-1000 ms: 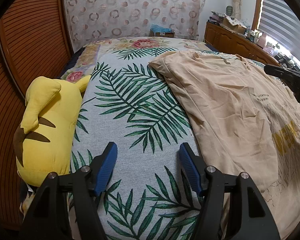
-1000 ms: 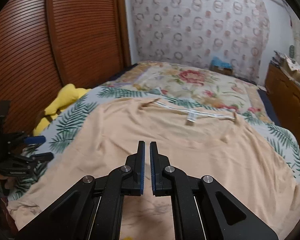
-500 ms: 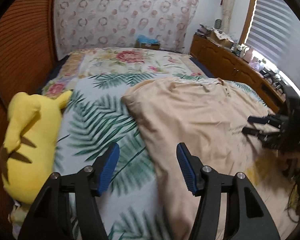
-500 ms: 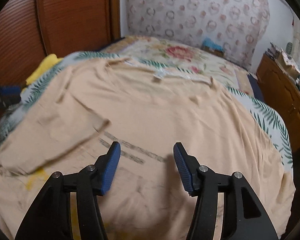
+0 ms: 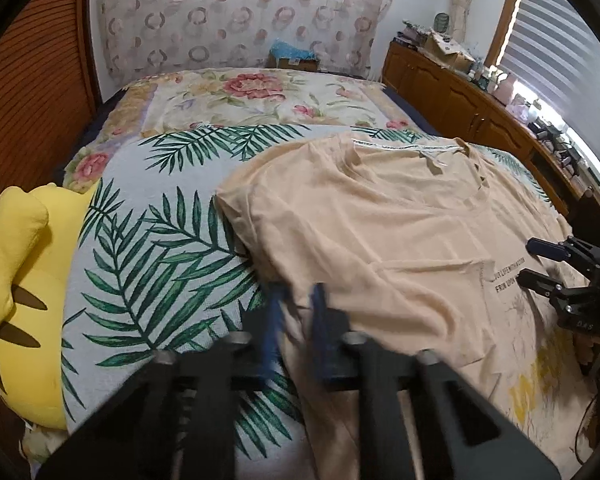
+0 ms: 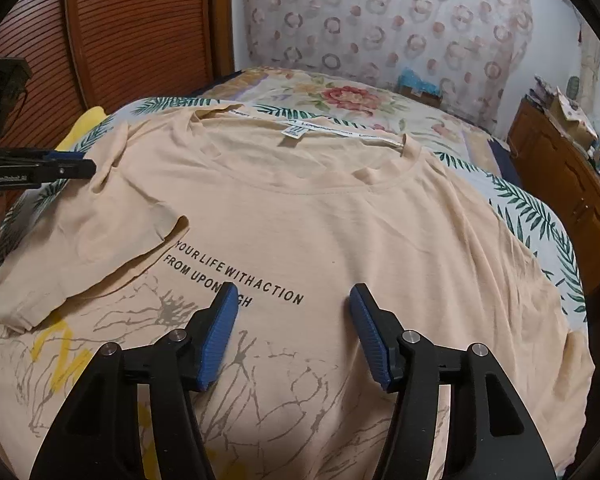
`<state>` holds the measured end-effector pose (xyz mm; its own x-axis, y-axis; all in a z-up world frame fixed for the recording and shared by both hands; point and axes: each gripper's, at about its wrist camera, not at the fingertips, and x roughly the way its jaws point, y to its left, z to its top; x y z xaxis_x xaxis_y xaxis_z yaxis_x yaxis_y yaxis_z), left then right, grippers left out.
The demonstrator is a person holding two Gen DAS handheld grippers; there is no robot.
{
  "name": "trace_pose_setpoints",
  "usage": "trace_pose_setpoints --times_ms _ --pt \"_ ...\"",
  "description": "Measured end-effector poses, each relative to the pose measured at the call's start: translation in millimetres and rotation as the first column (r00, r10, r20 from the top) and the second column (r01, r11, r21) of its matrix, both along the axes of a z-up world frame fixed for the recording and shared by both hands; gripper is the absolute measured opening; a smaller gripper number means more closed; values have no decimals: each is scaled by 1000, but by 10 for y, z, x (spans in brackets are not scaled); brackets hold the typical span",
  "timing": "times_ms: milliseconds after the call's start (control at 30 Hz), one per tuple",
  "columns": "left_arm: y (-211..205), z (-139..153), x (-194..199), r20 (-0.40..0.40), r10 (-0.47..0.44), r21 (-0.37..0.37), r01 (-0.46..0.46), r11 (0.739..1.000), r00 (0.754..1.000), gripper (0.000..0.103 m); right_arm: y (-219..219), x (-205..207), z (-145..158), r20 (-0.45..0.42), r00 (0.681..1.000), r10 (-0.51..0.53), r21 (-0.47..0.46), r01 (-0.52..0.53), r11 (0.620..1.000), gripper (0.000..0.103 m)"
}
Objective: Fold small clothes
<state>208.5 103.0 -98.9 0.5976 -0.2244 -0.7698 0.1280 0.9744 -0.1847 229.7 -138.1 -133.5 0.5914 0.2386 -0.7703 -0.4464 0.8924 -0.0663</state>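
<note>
I count one T-shirt (image 6: 320, 224), spread on one bed (image 5: 148, 248), and one yellow plush (image 5: 24, 296) at the bed's left edge. I have two grippers, left (image 5: 296, 320) and right (image 6: 292, 332). One box (image 5: 294, 60) sits far behind.

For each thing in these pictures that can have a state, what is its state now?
Peach cotton T-shirt: lying print-up on the bed, one sleeve folded inward.
Left gripper: blurred, jaws nearly shut at the shirt's edge; grip unclear.
Right gripper: jaws open above the shirt.
Yellow plush toy: lying beside the shirt, apart.

Left gripper (image 5: 296, 320) now nearly closed at T-shirt (image 6: 340, 220) edge; right gripper (image 6: 290, 336) reopened.
</note>
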Motion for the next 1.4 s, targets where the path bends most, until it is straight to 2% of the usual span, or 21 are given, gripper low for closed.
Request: trace_pose_setpoints --times_ms 33,133,400,500,767,1033,1333,1400 --pt "25 9 -9 6 3 -4 -2 1000 1000 0 -5 2 1 -2 1000 -1 3 1 1000 61" --pt "173 125 -55 47 46 29 -47 998 998 0 -5 4 5 -2 1000 -2 3 2 1000 61" --pt "472 149 -32 44 93 57 -95 994 995 1 -18 9 9 -1 1000 -2 2 2 1000 62" --pt "502 125 -75 43 111 69 -114 991 993 9 -26 10 7 0 1000 -4 1 4 1000 63" --pt "259 250 -407 103 29 71 -36 997 994 37 -36 12 8 1 1000 -4 1 4 1000 64" --pt "-129 112 -508 43 -64 69 61 996 997 42 -39 13 7 1 1000 -4 1 4 1000 64" --pt "-315 -28 -534 13 -91 122 89 989 996 43 -38 11 6 2 1000 -4 1 4 1000 64" --pt "-342 -42 -560 28 -100 139 95 986 995 45 -39 10 5 2 1000 -4 1 4 1000 64"
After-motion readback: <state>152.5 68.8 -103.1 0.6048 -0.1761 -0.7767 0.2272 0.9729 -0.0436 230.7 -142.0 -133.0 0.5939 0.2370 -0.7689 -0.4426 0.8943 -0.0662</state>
